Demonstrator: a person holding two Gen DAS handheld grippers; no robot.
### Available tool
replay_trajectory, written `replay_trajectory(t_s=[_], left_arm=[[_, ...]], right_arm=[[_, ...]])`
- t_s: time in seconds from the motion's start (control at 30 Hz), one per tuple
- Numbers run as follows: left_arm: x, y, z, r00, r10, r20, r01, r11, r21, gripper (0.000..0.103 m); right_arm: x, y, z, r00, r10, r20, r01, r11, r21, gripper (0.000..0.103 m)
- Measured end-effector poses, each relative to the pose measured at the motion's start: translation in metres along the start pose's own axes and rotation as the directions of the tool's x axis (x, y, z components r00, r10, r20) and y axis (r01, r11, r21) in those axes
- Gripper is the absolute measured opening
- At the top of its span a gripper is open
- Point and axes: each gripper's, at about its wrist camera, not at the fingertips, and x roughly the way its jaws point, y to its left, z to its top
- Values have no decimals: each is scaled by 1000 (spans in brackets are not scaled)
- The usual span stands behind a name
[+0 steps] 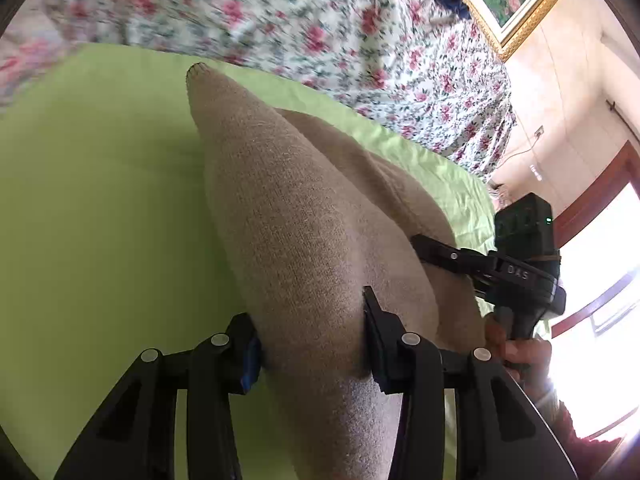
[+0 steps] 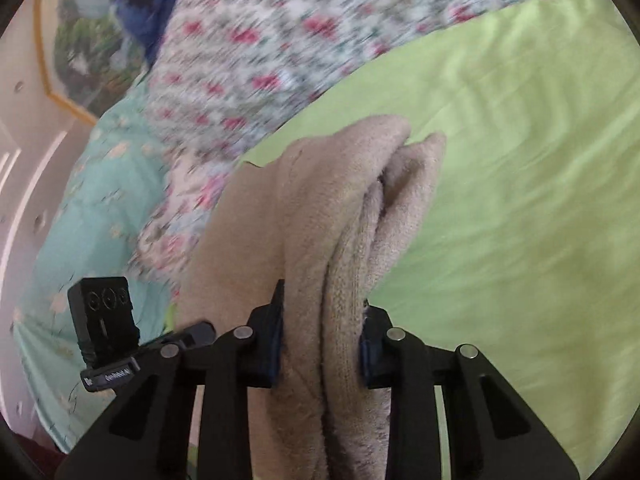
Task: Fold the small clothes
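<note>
Beige knit garment (image 1: pixel 304 216): clamped by left gripper (image 1: pixel 310 344) and right gripper (image 2: pixel 322 340); green sheet (image 1: pixel 100 200) beneath, floral bedspread (image 1: pixel 320 20) beyond.

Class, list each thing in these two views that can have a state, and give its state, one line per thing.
Beige knit garment: bunched, held by both grippers above the sheet.
Left gripper: shut on the garment.
Right gripper: shut on several folded layers.
Green sheet: spread flat, lightly creased.
Floral cover: rumpled beyond the sheet.
</note>
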Motion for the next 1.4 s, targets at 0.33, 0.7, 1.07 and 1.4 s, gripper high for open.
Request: replay_trajectory(t_s=[0.33, 0.7, 1.07, 1.4], left_arm=[[-40, 62, -80, 996, 80, -33, -82, 995, -64, 61], [-59, 65, -75, 992, 122, 32, -116, 983, -145, 65], [-59, 65, -64, 977, 207, 57, -197, 970, -141, 62], [-29, 47, -71, 968, 252, 8, -251, 965, -71, 63]], right_arm=[[61, 9, -69, 997, 6, -82, -2, 999, 46, 34], [48, 26, -64, 990, -122, -72, 120, 992, -22, 42], [72, 38, -4, 985, -168, -48, 164, 984, -75, 23], [52, 20, -17, 973, -230, 32, 232, 970, -72, 12]])
